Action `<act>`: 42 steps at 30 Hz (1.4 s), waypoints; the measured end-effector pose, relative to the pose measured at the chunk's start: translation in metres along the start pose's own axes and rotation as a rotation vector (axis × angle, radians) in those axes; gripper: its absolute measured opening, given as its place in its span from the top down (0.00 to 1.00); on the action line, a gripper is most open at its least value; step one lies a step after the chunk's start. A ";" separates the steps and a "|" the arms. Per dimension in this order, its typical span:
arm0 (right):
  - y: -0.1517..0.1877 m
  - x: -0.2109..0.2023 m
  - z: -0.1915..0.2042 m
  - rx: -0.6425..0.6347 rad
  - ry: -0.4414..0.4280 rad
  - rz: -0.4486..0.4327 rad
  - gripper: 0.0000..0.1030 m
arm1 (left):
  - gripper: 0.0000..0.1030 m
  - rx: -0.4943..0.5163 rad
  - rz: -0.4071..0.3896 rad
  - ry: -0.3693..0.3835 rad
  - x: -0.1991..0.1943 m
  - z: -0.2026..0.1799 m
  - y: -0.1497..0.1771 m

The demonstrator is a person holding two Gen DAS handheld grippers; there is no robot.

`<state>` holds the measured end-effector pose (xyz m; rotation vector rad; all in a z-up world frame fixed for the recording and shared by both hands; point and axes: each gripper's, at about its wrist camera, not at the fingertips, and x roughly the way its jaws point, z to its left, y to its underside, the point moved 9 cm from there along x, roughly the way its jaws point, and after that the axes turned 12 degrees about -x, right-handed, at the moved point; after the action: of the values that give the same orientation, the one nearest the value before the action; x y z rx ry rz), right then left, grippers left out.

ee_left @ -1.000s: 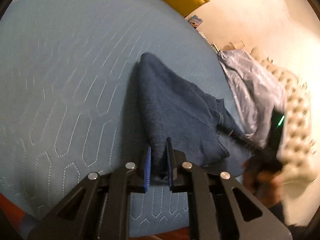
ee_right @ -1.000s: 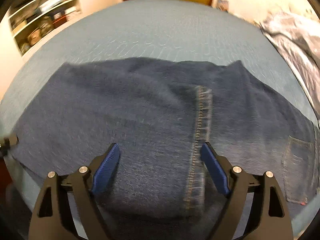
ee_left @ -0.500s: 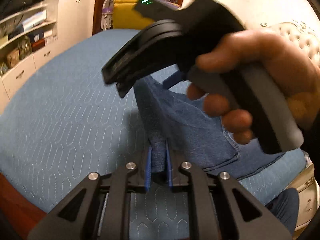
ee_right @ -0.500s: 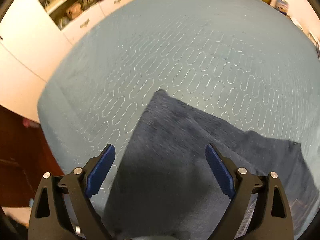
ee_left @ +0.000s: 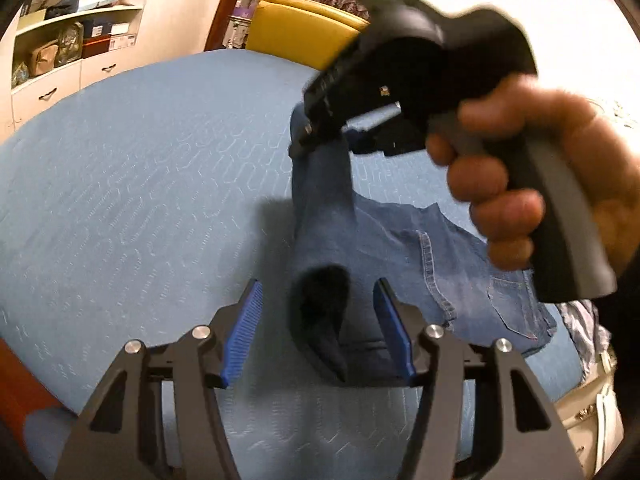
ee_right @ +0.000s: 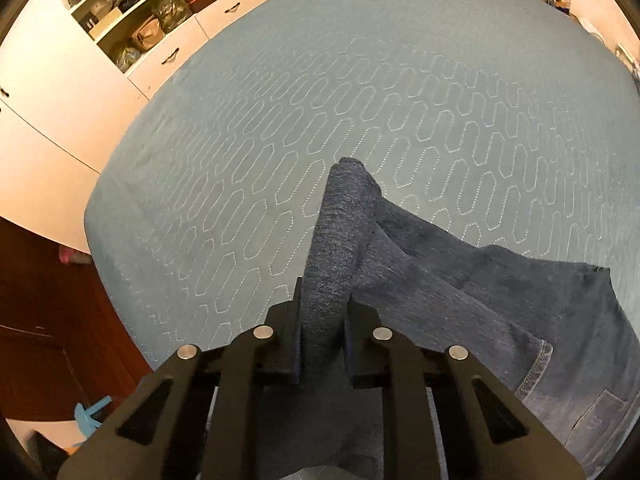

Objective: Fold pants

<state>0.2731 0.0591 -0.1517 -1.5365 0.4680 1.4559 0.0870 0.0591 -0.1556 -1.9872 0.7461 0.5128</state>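
Observation:
Blue denim pants [ee_left: 404, 256] lie on a blue quilted bed [ee_left: 140, 200]. My left gripper [ee_left: 320, 328] is open, its blue pads on either side of a hanging fold of the pants without gripping it. My right gripper [ee_right: 322, 332] is shut on a bunched ridge of the pants [ee_right: 340, 240] and holds it lifted above the bed. In the left wrist view the right gripper [ee_left: 320, 136] appears above, held in a hand, with the denim hanging from it. A back pocket [ee_left: 512, 300] shows on the flat part.
White cupboards and shelves with bags [ee_right: 148, 28] stand past the bed's left edge. A yellow headboard or chair [ee_left: 304, 28] is at the far end. A crumpled grey cloth [ee_left: 580, 320] lies at the right edge. Dark wooden floor [ee_right: 40, 320] lies below the bed corner.
My left gripper has opened and let go of the pants fold. My right gripper has closed on the pants and lifted a ridge of denim.

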 end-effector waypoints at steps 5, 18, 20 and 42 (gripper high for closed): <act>0.000 -0.010 0.002 0.010 -0.022 -0.024 0.85 | 0.89 0.066 -0.044 -0.098 0.018 -0.019 0.005; 0.050 -0.175 -0.134 0.119 -0.118 -0.256 0.86 | 0.90 0.656 -0.287 -0.042 0.004 -0.285 0.046; 0.081 -0.201 -0.179 0.158 -0.122 -0.291 0.86 | 0.90 0.743 -0.276 -0.028 0.024 -0.323 0.078; 0.305 -0.117 -0.395 0.409 -0.201 -0.297 0.54 | 0.79 1.254 -0.288 -0.133 0.150 -0.383 0.274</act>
<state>0.2283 -0.4485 -0.2099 -1.0718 0.3708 1.1803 0.0314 -0.4267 -0.2302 -0.8382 0.4721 -0.0468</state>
